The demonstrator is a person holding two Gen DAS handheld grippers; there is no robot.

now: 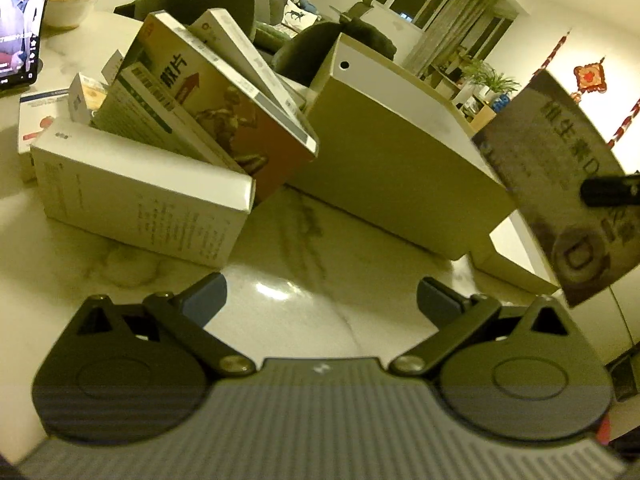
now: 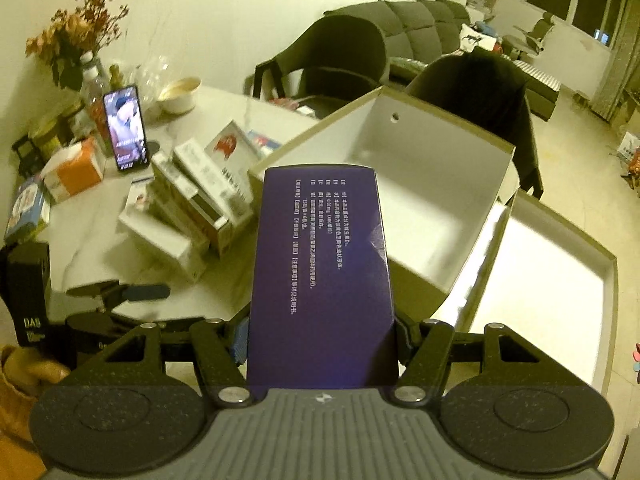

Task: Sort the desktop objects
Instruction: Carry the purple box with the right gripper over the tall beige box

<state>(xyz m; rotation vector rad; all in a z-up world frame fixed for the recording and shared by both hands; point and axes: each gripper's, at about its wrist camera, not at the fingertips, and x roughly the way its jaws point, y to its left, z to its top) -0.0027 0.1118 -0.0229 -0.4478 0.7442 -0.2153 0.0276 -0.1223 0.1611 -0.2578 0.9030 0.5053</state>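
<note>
My right gripper (image 2: 322, 340) is shut on a dark purple carton (image 2: 320, 256) with white print, held upright above the table in front of an open white storage box (image 2: 436, 148). The same purple carton (image 1: 560, 184) hangs at the right of the left wrist view, beside the white storage box (image 1: 384, 160). My left gripper (image 1: 322, 300) is open over the marble tabletop (image 1: 304, 264), with nothing between its fingers. A pile of medicine cartons (image 1: 180, 128) leans just ahead of it to the left. That pile of medicine cartons (image 2: 192, 208) lies left of the purple carton in the right wrist view.
The box's lid (image 2: 560, 280) lies open side up to its right. A phone (image 2: 126, 128) playing video, a bowl (image 2: 180, 94), an orange tissue box (image 2: 74, 168) and a vase of dried flowers (image 2: 76, 40) stand at the far left. Two dark chairs (image 2: 336, 56) line the table's far side.
</note>
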